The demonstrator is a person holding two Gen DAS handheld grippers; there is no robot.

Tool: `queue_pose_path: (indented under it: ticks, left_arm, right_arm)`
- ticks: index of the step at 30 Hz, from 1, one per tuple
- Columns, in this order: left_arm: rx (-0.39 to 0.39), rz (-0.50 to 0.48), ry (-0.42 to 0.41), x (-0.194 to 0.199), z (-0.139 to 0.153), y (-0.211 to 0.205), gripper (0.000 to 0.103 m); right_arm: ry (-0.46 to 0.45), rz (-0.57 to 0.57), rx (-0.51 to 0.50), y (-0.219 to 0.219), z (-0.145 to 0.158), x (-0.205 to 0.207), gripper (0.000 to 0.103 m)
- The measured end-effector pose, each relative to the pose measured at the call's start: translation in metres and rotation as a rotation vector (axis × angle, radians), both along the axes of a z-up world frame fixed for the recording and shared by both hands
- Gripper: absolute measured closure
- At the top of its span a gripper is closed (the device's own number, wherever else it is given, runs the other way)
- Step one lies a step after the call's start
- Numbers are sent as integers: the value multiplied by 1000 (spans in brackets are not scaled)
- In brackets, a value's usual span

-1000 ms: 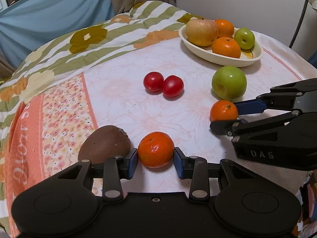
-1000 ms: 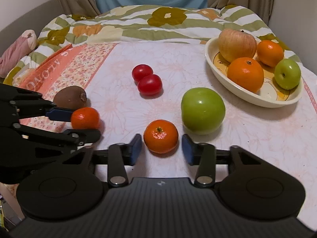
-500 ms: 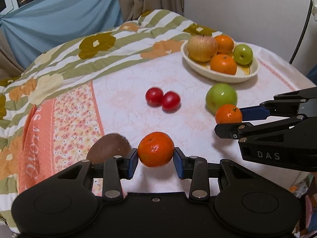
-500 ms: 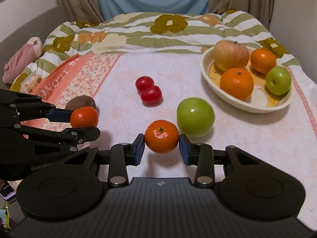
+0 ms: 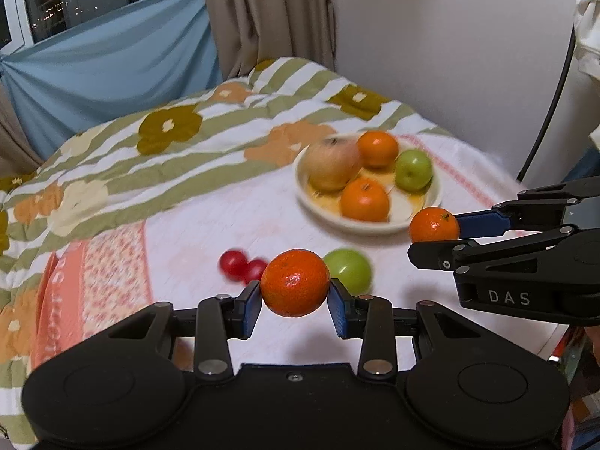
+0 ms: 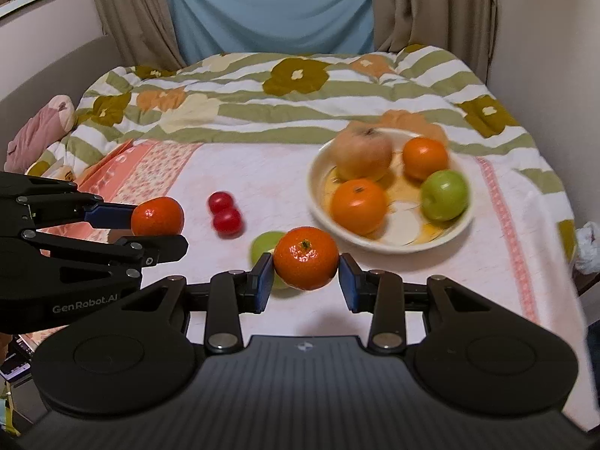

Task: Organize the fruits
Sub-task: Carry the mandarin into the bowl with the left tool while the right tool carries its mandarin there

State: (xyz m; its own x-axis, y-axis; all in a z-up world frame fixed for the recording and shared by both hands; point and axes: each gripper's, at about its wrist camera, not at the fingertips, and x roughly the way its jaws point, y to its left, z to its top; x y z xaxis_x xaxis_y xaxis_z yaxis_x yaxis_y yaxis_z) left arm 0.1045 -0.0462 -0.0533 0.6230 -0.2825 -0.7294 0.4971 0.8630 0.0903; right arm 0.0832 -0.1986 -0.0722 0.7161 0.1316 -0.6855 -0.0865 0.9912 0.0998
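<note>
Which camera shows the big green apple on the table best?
The left wrist view: the green apple shows mostly whole beside the held tangerine. In the right wrist view only a sliver peeks from behind the right claw's tangerine.

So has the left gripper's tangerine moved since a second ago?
Yes. The tangerine was resting on the tablecloth beside the kiwi; now it is lifted clear, held in the left gripper.

Left tongs (image 5: 295, 302) and right tongs (image 6: 305, 281) hang raised side by side, each clamped around something.
</note>
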Motion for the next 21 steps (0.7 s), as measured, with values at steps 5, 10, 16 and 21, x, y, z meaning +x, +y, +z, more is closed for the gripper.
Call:
queue_pose_path:
  ticks: [5, 10, 16, 21]
  left_arm:
    - [-12, -3, -15, 5, 6, -36, 61]
    - [-5, -10, -18, 12, 4, -72, 61]
    - [18, -12, -3, 28, -9, -111, 61]
    - [37, -4, 20, 41, -28, -137, 61]
  right_arm:
    - [-12, 8, -10, -36, 10, 6, 51]
    - [-9, 14, -1, -71, 10, 21, 51]
    - [1, 31, 6, -107, 1, 43, 51]
    - [20, 58, 13, -130, -10, 62, 51]
